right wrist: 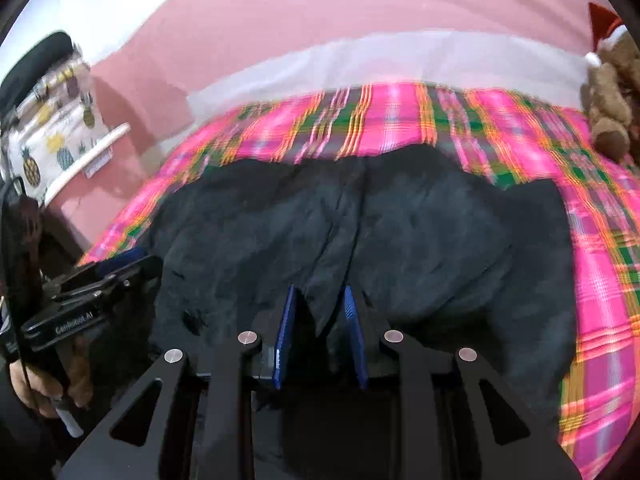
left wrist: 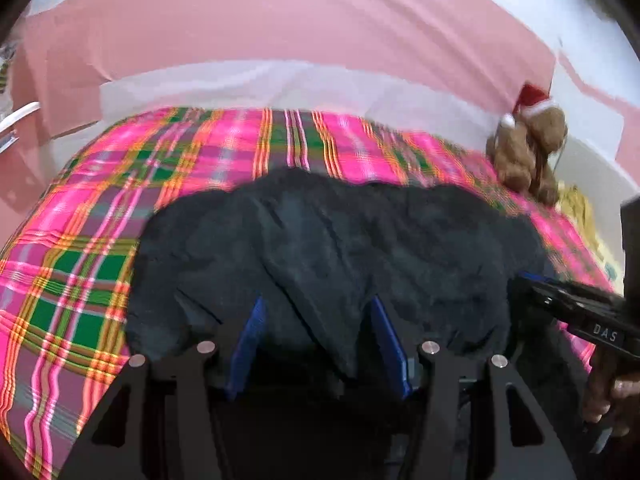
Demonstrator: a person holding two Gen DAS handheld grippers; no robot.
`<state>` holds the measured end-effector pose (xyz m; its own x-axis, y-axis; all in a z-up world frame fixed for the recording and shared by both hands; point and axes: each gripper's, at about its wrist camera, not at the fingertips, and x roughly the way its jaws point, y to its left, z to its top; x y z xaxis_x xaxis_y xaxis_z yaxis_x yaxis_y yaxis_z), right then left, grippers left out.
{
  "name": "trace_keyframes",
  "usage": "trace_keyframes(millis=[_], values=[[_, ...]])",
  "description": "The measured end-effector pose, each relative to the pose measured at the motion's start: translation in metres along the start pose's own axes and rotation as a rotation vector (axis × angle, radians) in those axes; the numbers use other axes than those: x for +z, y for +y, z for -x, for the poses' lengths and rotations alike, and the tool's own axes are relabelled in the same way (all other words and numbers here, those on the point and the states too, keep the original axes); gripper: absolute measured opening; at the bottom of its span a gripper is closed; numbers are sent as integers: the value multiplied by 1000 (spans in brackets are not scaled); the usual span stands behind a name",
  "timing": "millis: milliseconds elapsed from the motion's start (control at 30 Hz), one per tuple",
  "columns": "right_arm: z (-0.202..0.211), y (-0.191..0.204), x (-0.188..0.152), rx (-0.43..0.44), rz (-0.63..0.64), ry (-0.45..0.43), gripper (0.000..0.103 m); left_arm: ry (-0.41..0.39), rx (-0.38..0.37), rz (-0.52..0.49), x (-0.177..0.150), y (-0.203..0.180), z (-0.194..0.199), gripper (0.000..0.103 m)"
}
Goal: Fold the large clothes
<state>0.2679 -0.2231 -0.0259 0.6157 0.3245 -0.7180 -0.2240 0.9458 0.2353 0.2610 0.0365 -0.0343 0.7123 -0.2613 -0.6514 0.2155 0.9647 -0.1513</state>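
Note:
A large dark navy garment (left wrist: 340,240) lies crumpled on a bed with a pink, green and orange plaid cover (left wrist: 80,240). It also shows in the right wrist view (right wrist: 400,232). My left gripper (left wrist: 318,312) has its blue pads apart with a fold of the garment bunched between them. My right gripper (right wrist: 320,300) has its blue pads close together, pinching a ridge of the garment. The right gripper shows at the right edge of the left wrist view (left wrist: 572,304). The left gripper shows at the left of the right wrist view (right wrist: 96,284).
A brown teddy bear with a red Santa hat (left wrist: 528,144) sits at the bed's far right corner. A white pillow strip (left wrist: 240,84) and a pink wall (left wrist: 280,20) lie behind. A pineapple-print cloth (right wrist: 52,128) hangs at the left.

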Motion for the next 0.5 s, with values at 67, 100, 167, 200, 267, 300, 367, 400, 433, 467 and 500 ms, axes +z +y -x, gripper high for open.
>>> trace_keyframes(millis=[67, 100, 167, 200, 267, 300, 367, 400, 433, 467, 500], values=[[-20, -5, -6, -16, -13, 37, 25, 28, 10, 1, -6, 1, -12, 56], [-24, -7, -9, -14, -18, 35, 24, 33, 13, 3, -8, 2, -16, 56], [-29, -8, -12, -16, -21, 38, 24, 37, 11, 4, -10, 4, -19, 56], [-31, -8, -13, -20, -18, 42, 24, 37, 15, -3, -12, 3, -20, 56], [-37, -7, -14, -40, -4, 47, 24, 42, 24, -15, -14, 0, -24, 56], [-37, -7, -16, -43, -4, 46, 24, 45, 24, -13, -16, 0, -25, 56], [-39, -7, -19, -43, -11, 44, 24, 47, 22, -10, -18, 0, -26, 56], [-39, -7, -20, -45, -8, 45, 24, 47, 22, -9, -19, -1, -25, 56], [-39, -5, -19, -47, -7, 48, 24, 50, 24, -8, -19, -2, -25, 56], [-36, -4, -17, -52, -5, 59, 24, 55, 29, -9, -18, -3, -23, 56], [-32, -2, -14, -59, -1, 69, 24, 66, 34, -10, -17, -3, -19, 54]])
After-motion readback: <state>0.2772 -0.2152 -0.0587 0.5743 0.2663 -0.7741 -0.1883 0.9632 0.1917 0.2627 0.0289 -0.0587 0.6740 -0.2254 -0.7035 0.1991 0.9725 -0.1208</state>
